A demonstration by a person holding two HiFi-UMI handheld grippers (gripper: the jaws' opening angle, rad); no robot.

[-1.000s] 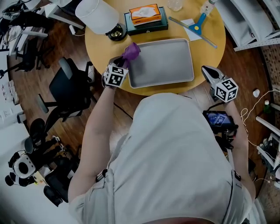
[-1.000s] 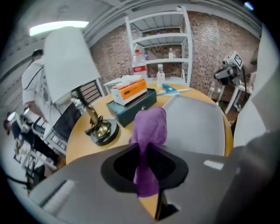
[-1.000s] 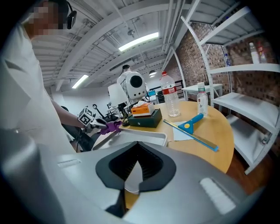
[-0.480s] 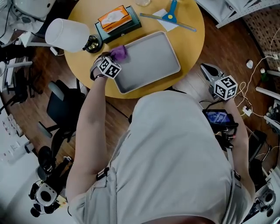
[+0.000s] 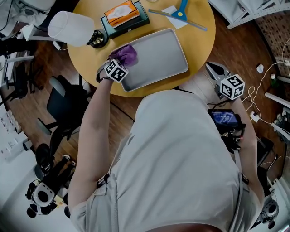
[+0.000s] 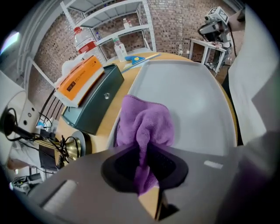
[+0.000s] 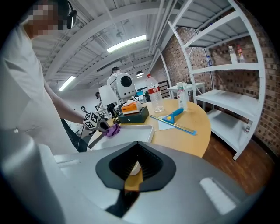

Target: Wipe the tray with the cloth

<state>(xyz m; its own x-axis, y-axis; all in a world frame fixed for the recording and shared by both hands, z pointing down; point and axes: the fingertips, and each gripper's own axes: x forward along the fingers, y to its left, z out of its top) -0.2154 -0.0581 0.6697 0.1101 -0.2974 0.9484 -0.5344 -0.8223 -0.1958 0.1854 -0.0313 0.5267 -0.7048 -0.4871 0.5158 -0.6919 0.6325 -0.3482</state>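
The grey tray point(image 5: 158, 54) lies on the round yellow table point(image 5: 204, 36). A purple cloth point(image 5: 125, 54) rests on the tray's left end, bunched against its rim. My left gripper point(image 5: 121, 61) is shut on the cloth point(image 6: 146, 124); a fold runs down between its jaws point(image 6: 144, 170), and the tray point(image 6: 192, 105) stretches away beyond it. My right gripper point(image 5: 210, 68) hangs off the table's near right edge, clear of the tray, its jaws together with nothing in them point(image 7: 133, 168). From there the tray point(image 7: 129, 133) and cloth point(image 7: 113, 129) show far off.
A green box topped by an orange pack point(image 5: 123, 17) stands just behind the tray. A blue squeegee point(image 5: 179, 11) lies at the back right. A white lamp shade point(image 5: 68, 28) and brass base point(image 5: 96, 38) are at the left. A black chair point(image 5: 63, 102) stands beside the table.
The left gripper has slid the cloth a short way along the tray's left end. The head view has swung. The right gripper stays off the table's edge.
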